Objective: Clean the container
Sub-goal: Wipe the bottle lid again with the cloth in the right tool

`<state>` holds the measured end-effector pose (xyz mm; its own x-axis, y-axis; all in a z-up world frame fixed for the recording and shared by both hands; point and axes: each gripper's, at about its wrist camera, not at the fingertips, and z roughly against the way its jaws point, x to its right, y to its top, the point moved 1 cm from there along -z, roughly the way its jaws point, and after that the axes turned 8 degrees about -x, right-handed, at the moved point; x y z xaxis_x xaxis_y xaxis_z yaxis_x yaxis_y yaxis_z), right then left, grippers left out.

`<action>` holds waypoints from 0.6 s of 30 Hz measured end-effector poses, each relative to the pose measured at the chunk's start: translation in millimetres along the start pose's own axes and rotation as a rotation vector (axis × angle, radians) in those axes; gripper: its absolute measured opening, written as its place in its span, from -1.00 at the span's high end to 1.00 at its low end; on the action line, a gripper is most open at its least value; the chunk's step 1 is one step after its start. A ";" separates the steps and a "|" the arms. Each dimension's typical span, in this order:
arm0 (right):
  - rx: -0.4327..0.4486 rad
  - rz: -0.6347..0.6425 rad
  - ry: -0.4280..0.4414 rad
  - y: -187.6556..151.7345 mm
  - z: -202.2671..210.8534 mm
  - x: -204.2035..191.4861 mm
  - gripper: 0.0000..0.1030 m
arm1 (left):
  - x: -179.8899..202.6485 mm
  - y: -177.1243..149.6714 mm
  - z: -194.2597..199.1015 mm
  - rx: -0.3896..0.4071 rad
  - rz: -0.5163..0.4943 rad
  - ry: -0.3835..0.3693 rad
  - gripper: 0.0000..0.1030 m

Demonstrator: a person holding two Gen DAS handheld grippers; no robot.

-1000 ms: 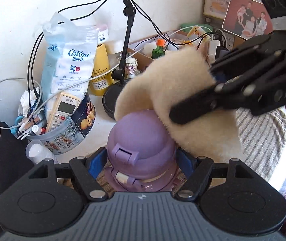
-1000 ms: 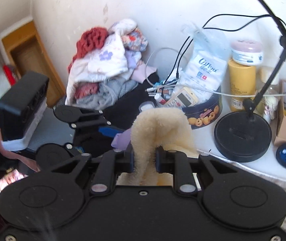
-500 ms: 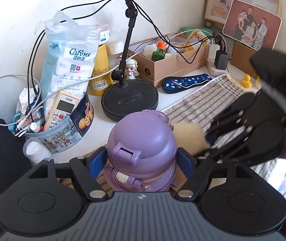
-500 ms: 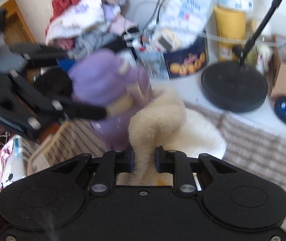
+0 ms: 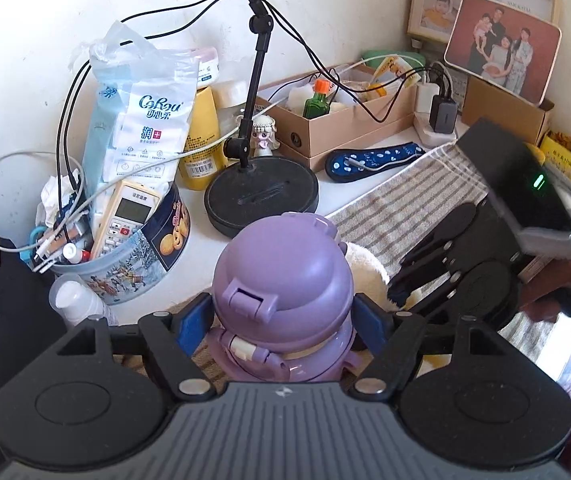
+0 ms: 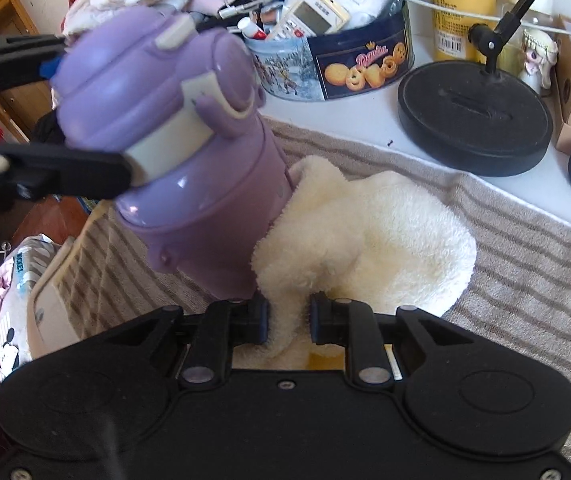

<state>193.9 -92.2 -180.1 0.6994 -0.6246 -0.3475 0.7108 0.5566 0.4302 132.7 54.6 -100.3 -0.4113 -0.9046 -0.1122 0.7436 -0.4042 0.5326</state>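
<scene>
A purple lidded bottle point(image 5: 283, 280) stands tilted over a striped towel, and my left gripper point(image 5: 281, 322) is shut on it just below the lid. From the right wrist view the same bottle point(image 6: 189, 148) leans toward the upper left, with the left gripper's fingers point(image 6: 65, 178) clamped at its cream band. My right gripper point(image 6: 287, 318) is shut on a fluffy cream cloth point(image 6: 365, 236). That cloth rests against the bottle's lower right side and spreads over the towel. In the left wrist view only a bit of the cloth point(image 5: 365, 272) shows behind the bottle.
A striped towel point(image 6: 533, 264) covers the white table. Behind stand a black round lamp base point(image 5: 261, 194), a cookie tin point(image 5: 125, 268) with a remote and clutter, a yellow bottle point(image 5: 201, 140), a cardboard box point(image 5: 337, 124) and photo frames point(image 5: 501, 48). Clothes are piled at the left.
My right gripper has come down with the cloth, from over the bottle's lid to its lower side near the towel. The left gripper and bottle have stayed put.
</scene>
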 end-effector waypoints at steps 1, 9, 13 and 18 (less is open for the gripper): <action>0.015 -0.002 0.013 0.1 4.7 -1.3 0.65 | 0.2 0.3 -0.2 -0.003 -0.002 0.003 -0.45; 0.139 0.001 0.070 5.0 53.5 -12.8 0.65 | -3.7 0.9 1.1 -0.001 0.026 -0.018 -0.45; 0.212 -0.019 0.106 10.0 76.8 -16.8 0.66 | -4.6 1.0 0.9 -0.003 0.031 -0.021 -0.45; 0.285 -0.033 0.151 15.5 99.4 -18.7 0.66 | -3.5 1.2 0.7 -0.002 0.027 -0.021 -0.45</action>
<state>184.4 -126.3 -84.2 0.6947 -0.5394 -0.4759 0.6986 0.3483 0.6251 134.7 57.4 -98.6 -0.4018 -0.9122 -0.0804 0.7558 -0.3800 0.5333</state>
